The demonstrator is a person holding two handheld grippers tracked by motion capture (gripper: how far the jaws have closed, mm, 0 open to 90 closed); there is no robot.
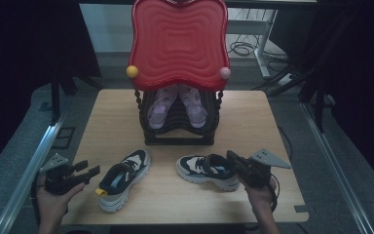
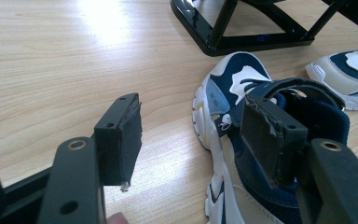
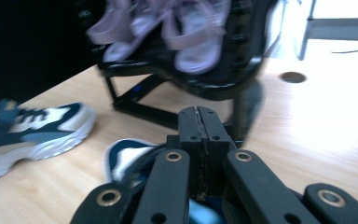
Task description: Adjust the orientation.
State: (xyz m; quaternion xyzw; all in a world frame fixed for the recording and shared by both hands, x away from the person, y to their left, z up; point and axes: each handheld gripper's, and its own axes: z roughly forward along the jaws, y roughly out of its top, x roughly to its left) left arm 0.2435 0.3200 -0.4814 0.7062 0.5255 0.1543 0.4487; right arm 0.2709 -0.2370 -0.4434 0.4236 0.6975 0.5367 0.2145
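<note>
Two navy-and-white sneakers lie on the wooden table. The left sneaker points its toe at the rack. My left gripper is open just left of its heel, and one pad stands in front of the heel collar without touching it. At the heel of the right sneaker, my right gripper has its pads pressed together, seemingly pinching the collar. The toe sticks out below the jaws.
A black shoe rack with a red wavy top stands at the table's back middle, holding a pair of purple shoes. A round hole is in the tabletop. Dark floor and cables surround the table.
</note>
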